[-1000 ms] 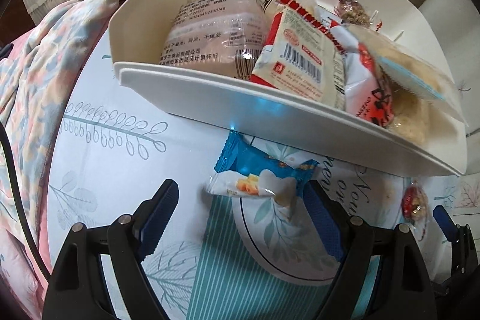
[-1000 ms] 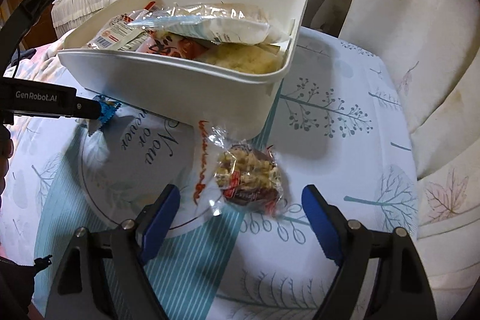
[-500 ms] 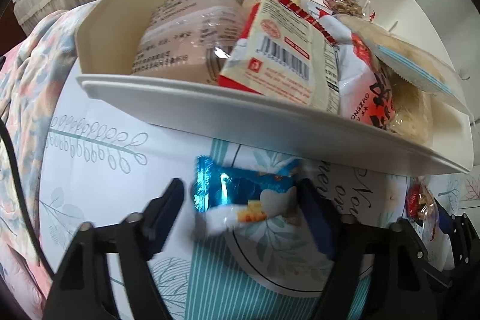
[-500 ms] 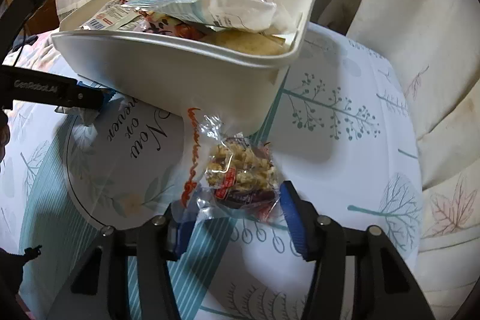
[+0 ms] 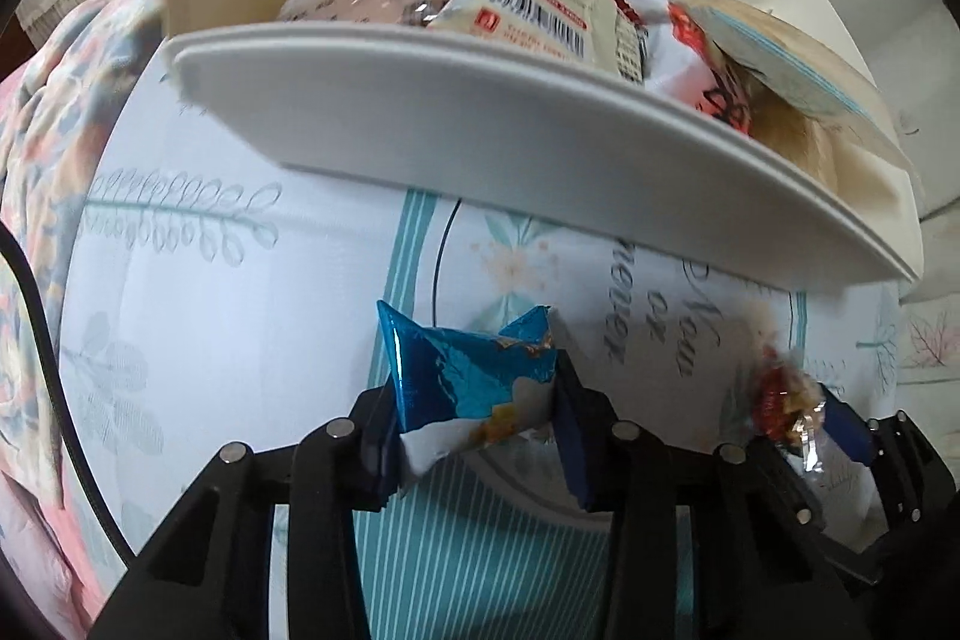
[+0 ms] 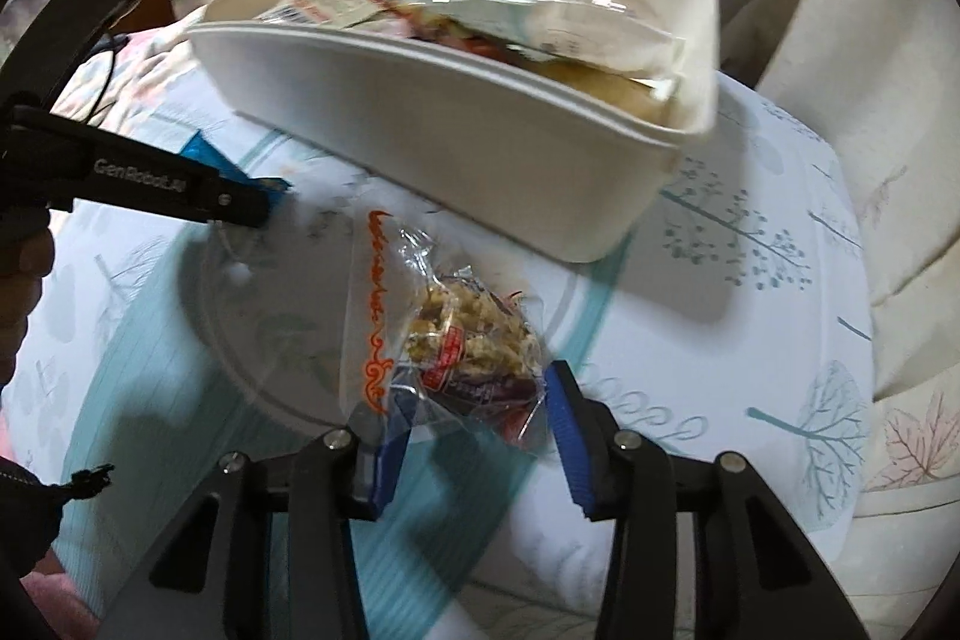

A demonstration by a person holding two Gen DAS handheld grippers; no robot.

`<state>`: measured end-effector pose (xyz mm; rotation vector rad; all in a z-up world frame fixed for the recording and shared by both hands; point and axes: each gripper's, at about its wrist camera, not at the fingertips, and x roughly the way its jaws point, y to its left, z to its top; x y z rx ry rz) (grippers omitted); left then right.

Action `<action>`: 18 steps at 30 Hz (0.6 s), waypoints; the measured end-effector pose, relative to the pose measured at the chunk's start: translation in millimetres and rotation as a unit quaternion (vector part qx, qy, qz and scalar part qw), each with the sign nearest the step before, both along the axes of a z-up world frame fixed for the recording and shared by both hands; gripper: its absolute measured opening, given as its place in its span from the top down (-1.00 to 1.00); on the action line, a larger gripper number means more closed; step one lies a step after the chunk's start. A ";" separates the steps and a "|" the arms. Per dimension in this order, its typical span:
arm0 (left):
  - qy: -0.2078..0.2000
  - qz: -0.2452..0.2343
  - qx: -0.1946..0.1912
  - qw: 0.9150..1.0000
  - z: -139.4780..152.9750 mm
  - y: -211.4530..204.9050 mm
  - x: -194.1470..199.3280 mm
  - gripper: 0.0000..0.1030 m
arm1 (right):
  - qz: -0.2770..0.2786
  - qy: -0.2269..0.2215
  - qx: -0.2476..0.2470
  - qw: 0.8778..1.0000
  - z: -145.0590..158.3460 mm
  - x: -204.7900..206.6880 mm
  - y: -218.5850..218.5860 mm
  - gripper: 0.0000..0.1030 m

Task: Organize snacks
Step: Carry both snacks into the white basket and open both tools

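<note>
Left wrist: our left gripper (image 5: 477,415) has just been closing and its blue pads now pinch the blue foil snack packet (image 5: 465,379) from both sides. The packet sits between the pads, crumpled, its top corners sticking up, just in front of the white bin (image 5: 540,142). We can't tell whether it still touches the tablecloth (image 5: 210,280). The bin is already piled with wrapped snacks; a cream packet with a barcode (image 5: 540,4) lies on top near the front rim. At the right edge of this view we see our right gripper (image 5: 804,418) with the clear bag in it.

Right wrist: our right gripper (image 6: 474,430) has also just been closing, and its pads press on the lower end of the clear snack bag (image 6: 468,346), which holds a crumbly brown bar and has orange print along one edge. The bag's upper part leans toward the bin (image 6: 480,148), close to its near wall but apart from it. Left of it, our left gripper (image 6: 264,202) shows from the side, a bit of blue foil at its tip. This view is motion-blurred.
</note>
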<state>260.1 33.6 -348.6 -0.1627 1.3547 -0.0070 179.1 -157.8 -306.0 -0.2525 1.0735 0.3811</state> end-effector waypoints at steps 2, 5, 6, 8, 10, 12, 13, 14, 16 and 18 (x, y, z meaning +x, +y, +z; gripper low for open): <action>0.001 -0.001 -0.004 1.000 4.9 1.2 -9.0 0.21 | 0.010 0.001 0.008 1.000 3.7 -3.6 7.8 0.15; 0.001 -0.003 -0.002 1.000 18.3 1.8 -18.7 0.21 | 0.025 0.003 0.024 0.999 12.9 -8.9 20.3 0.15; 0.000 -0.003 -0.002 1.000 23.4 3.0 -21.9 0.21 | 0.031 0.002 0.030 0.999 17.7 -10.3 24.8 0.14; -0.004 -0.003 -0.001 1.000 35.7 8.9 -30.0 0.21 | 0.041 -0.002 0.038 0.998 25.5 -10.3 31.8 0.15; -0.014 -0.004 0.007 1.000 50.2 13.5 -37.1 0.21 | 0.050 -0.010 0.048 0.998 37.3 -10.0 40.8 0.14; -0.023 -0.004 0.012 1.000 63.6 18.9 -37.5 0.21 | 0.053 -0.019 0.062 0.996 47.8 -8.1 46.6 0.14; -0.029 -0.004 0.014 0.999 71.5 22.1 -37.8 0.21 | 0.055 -0.025 0.069 0.996 54.4 -8.0 51.2 0.14; -0.034 -0.004 0.016 0.999 78.9 26.1 -35.5 0.21 | 0.056 -0.032 0.076 0.995 61.0 -6.6 54.9 0.14; -0.046 -0.005 0.025 0.999 91.2 31.5 -34.5 0.21 | 0.058 -0.043 0.085 0.994 71.9 -3.2 63.4 0.14; -0.055 -0.004 0.030 0.998 103.5 44.7 -29.5 0.21 | 0.057 -0.051 0.095 0.993 81.1 4.2 69.6 0.14</action>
